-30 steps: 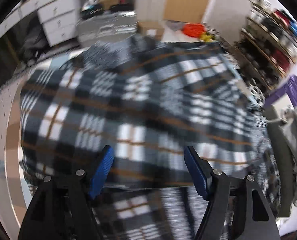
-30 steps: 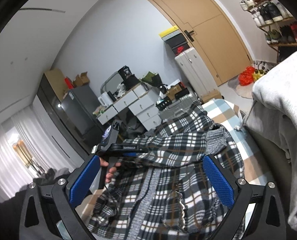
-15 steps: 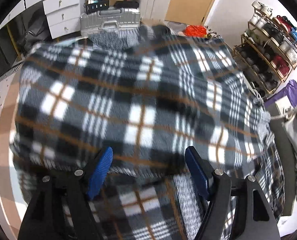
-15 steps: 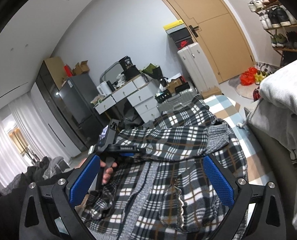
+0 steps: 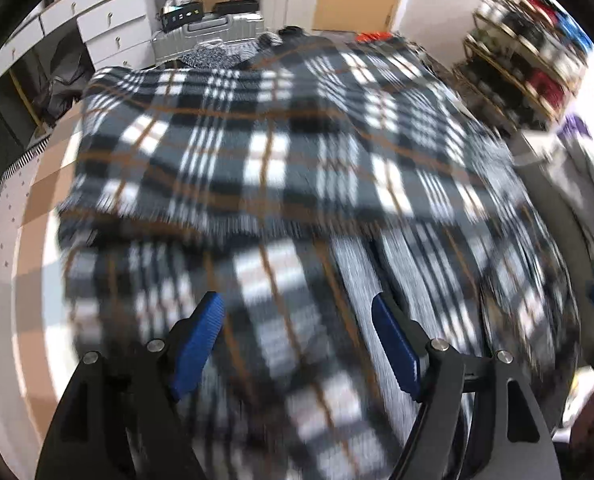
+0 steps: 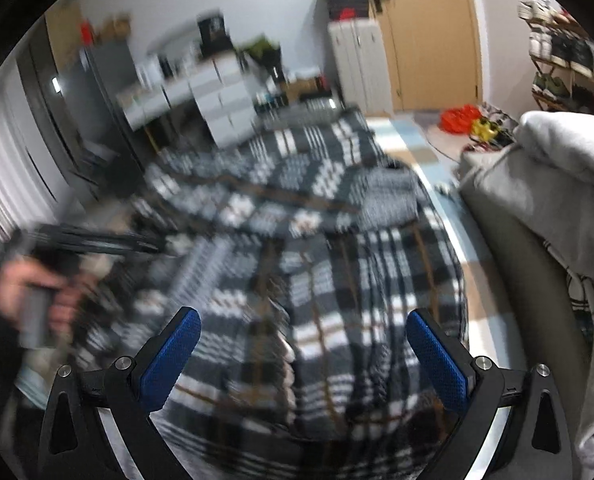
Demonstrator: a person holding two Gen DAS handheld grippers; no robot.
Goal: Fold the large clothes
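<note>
Blurring smears both views, so fine detail of the weave and the edges of folds is hard to make out. The plaid garment [image 5: 281, 168] fills most of the left wrist view, and its near end is cut off behind the left gripper [image 5: 297, 332] and the lower rim of the lens. In the right wrist view its near hem is hidden in the same way behind the right gripper [image 6: 303, 350]. What lies under the garment shows only at the sides: a checked mat [image 5: 45, 168] in tan, white and pale blue. The person's hand [image 6: 33, 292] at the left of the right wrist view is a soft smear around a dark handle, and the gripper it carries reads only as a dark bar reaching over the cloth.

The garment is a thick fleece in black, grey and white checks with thin brown lines. It lies spread on the mat, with an upper layer folded across the far part and ending in a crosswise edge about midway. Grey ribbed bands [image 5: 357, 280] run lengthwise down the nearer part. In the right wrist view a grey ribbed cuff [image 6: 389, 196] lies on the far right side.

Both grippers hang above the cloth with their blue pads well apart and nothing pinched between them. A grey sweatshirt [image 6: 565, 184] is heaped on a seat at the right, beside the mat.
</note>
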